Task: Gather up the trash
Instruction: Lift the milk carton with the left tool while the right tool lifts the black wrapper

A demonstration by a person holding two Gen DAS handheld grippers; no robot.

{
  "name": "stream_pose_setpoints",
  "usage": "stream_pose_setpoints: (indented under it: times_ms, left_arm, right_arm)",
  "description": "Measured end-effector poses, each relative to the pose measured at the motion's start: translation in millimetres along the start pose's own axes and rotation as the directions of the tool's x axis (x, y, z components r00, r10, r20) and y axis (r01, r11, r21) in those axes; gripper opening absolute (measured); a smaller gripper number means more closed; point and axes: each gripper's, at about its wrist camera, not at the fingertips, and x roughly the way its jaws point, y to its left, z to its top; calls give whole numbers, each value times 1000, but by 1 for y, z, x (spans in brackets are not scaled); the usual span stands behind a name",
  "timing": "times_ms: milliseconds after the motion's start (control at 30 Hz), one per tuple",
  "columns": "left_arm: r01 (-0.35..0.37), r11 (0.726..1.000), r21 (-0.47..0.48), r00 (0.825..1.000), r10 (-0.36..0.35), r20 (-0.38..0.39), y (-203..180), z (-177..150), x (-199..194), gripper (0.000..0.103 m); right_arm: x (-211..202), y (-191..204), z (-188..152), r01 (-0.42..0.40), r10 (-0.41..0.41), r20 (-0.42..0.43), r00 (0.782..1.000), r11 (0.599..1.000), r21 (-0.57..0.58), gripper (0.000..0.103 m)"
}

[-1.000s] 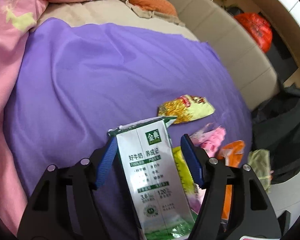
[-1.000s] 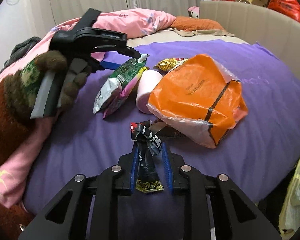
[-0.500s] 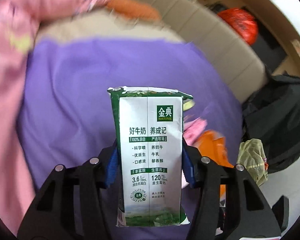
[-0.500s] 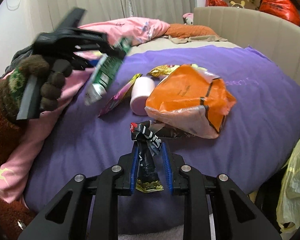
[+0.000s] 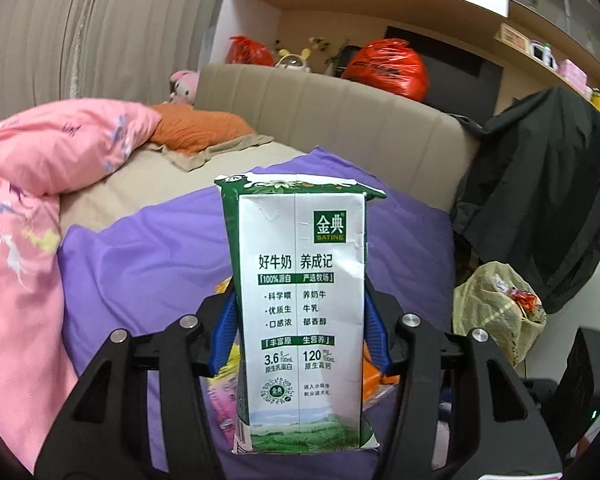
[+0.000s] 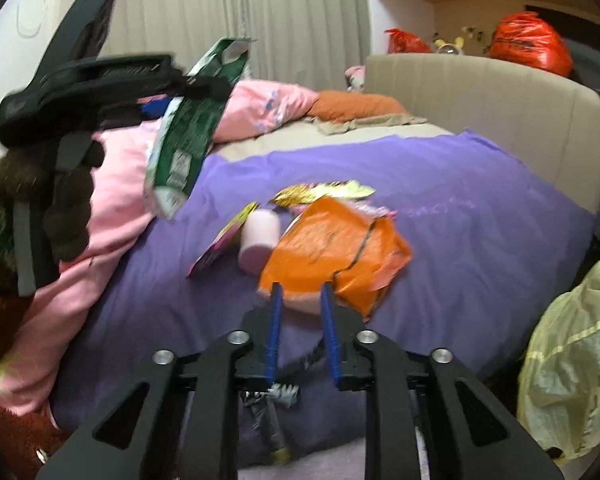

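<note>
Carton up, wrapper slipping

My L gripper (image 5: 298,320) pinches milk carton (image 5: 300,300) upright over bed (image 6: 460,184); R gripper (image 6: 302,312) closing, nothing between pads, black wrapper (image 6: 272,412) below.

Pink quilt (image 5: 40,184) bunched left of the claw, orange pillow (image 5: 198,128) and beige headboard (image 5: 340,120) lay beyond it, black coat (image 5: 540,200) hung to its right, purple bedspread (image 6: 460,208) stretched beneath.

White and green milk carton (image 5: 300,312) is upright, dented, up off the bed. Still lying on the purple sheet: orange plastic bag (image 6: 332,252), pink roll (image 6: 259,240) touching it, gold wrapper (image 6: 324,191) behind, yellow-pink packet (image 6: 224,240), dark wrapper (image 6: 272,412) dangling nearest.
</note>
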Motion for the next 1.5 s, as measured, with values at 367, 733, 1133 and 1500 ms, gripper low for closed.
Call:
stream_pose_setpoints:
  times_ms: [367,733,1133,1500]
  left_arm:
    - [46,998,-38,996,-49,-72,-5,-16,8,50]
    - [24,983,-180,994,-42,-96,31,-65,26,51]
    - [-13,991,-135,951,-30,-308,20,-91,71,51]
    - [-24,994,-110,913,-23,-406,15,-89,94,51]
  right_arm:
    - [-3,-25,-19,-75,78,-73,994,996,37,33]
    - [51,5,-60,-133,137,-258,956,991,33,41]
    - [30,-12,-47,-53,57,-169,984,998,31,28]
    - [15,-46,-47,-28,38,-129,991,997,72,28]
